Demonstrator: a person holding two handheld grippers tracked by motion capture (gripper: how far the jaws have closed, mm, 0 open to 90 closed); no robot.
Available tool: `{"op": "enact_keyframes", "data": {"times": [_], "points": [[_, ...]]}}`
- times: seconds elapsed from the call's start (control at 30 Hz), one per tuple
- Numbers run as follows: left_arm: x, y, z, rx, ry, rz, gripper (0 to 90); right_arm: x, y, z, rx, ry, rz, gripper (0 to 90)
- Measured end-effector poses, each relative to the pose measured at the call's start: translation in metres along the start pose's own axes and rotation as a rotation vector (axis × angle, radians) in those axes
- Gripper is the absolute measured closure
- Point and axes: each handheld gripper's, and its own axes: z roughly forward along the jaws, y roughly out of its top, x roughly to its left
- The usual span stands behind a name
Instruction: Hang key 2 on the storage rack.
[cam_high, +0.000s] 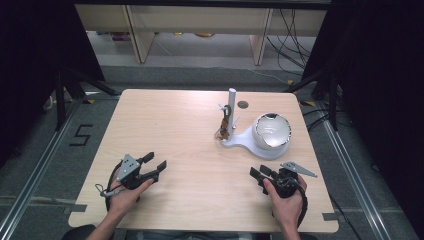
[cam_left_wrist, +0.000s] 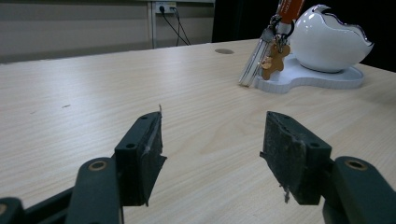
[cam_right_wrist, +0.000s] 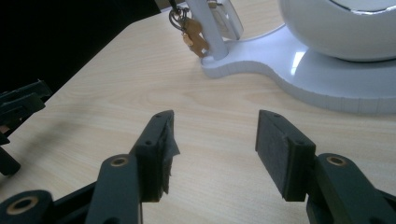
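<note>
pale wood grain covers the table (cam_high: 175, 130), the largest thing here, and both grippers rest low at its near edge, well apart from each other. toward the far right sits a white stand (cam_high: 245, 142) with a flat curved base, an upright post (cam_high: 232, 102) and a cracked-egg bowl (cam_high: 272, 131) on its wider end. a bunch of keys (cam_high: 225, 125) hangs against the post, with a small brown gingerbread-shaped charm (cam_left_wrist: 273, 63) among them in the left gripper view.

the left gripper (cam_high: 153, 165) is released, its jaws spread wide with nothing between them, pointing across bare wood toward the stand. the right gripper (cam_high: 261, 173) is likewise released and empty, sitting nearer the stand, with the keys ahead and a little to one side in its own view.

the step in hand looks like a first reach for the keys. to do it well, the right gripper probably should travel low and straight, keep its jaws spread until they flank the key ring rather than the post, and close gently so the stand does not tip or slide. the left could steady the base if needed. the smallest parts, the ring and charm, are loose and may swing.
</note>
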Motion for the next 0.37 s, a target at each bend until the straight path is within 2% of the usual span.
{"op": "enact_keyframes", "data": {"times": [0.03,0.1,0.13,0.17,0.2,0.23,0.37], "points": [[0.0002,-0.0002,0.0004,-0.002,0.002,-0.001,36.8,-0.0024,-0.0002,0.0005,-0.007,-0.001,-0.032,47.5],[0.001,-0.0011,0.0022,-0.016,0.001,-0.012,36.4,-0.0043,-0.0007,0.0013,-0.014,-0.005,-0.053,47.4],[0.0012,-0.0011,0.0022,-0.018,0.003,-0.014,36.4,-0.0034,-0.0006,0.0008,-0.011,-0.003,-0.045,47.4],[0.0014,-0.0012,0.0022,-0.02,0.001,-0.015,36.3,-0.0002,-0.0013,0.0002,0.001,0.005,0.001,47.3],[0.0012,-0.0007,0.001,-0.009,0.008,-0.013,36.4,-0.0034,-0.0009,0.0008,-0.014,-0.002,-0.047,47.2],[0.0017,-0.0011,0.0022,-0.019,0.0,-0.015,36.1,-0.0024,-0.0015,0.0013,-0.017,-0.002,-0.032,47.2],[0.0024,-0.001,0.0025,-0.015,0.003,-0.024,36.0,-0.0034,-0.0009,0.0011,-0.017,-0.002,-0.051,47.1]]}}
